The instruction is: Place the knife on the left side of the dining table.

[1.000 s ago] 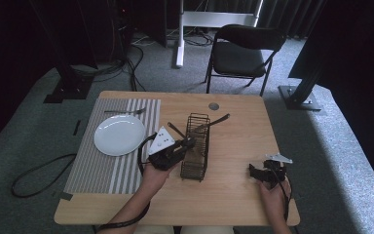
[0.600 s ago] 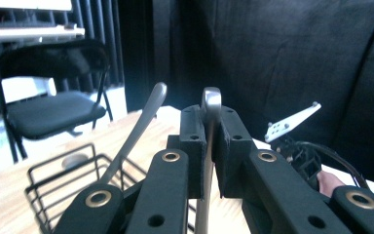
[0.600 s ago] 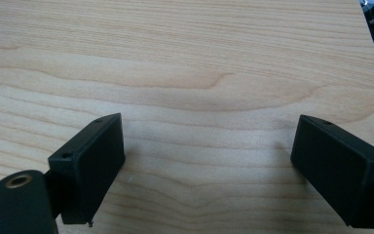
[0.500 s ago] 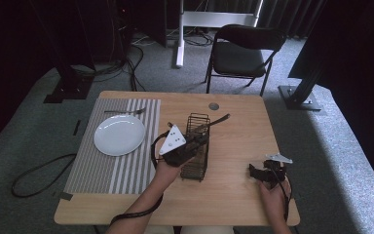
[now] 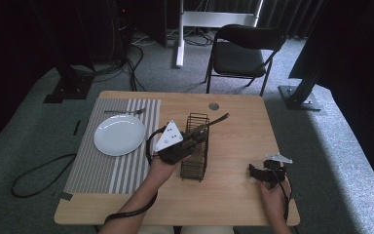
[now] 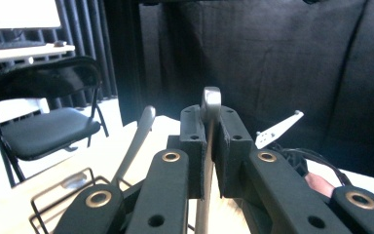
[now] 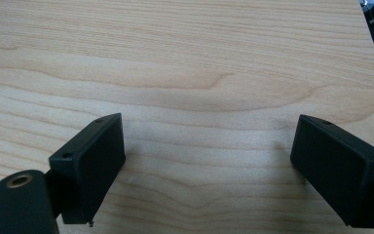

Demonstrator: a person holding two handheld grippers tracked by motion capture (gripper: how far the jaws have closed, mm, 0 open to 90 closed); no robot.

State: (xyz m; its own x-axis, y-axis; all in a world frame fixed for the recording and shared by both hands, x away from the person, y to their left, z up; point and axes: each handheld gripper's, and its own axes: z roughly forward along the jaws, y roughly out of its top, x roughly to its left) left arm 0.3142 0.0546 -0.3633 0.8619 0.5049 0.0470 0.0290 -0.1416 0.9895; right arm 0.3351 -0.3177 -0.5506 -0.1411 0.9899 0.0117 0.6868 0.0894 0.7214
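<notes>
Dark room, grey carpet, light wood tabletop (image 5: 233, 122) with a folding chair (image 5: 243, 53) behind the far edge.

Left gripper (image 6: 209, 141): jaws clenched on a metal utensil handle (image 6: 210, 105), rounded end sticking up past the pads. High view puts this gripper (image 5: 187, 143) over the black wire rack (image 5: 195, 146) mid-table. A second utensil handle (image 6: 137, 139) leans out beside it; from above it (image 5: 216, 120) pokes past the rack's far right corner.

Right gripper (image 7: 207, 163): jaws released, wide apart, nothing between them, bare wood below. High view has it (image 5: 254, 171) near the right front corner, close to the right edge, well apart from the rack.

Open room: bare wood between rack and right gripper, and along the far edge except a small round grommet (image 5: 214, 106).

High view adds: striped placemat (image 5: 102, 161) on the left half, white plate (image 5: 120, 134) on it, fork (image 5: 124, 111) just beyond the plate. Left gripper view adds the other gripper's grey plate (image 6: 277, 130) farther off.
</notes>
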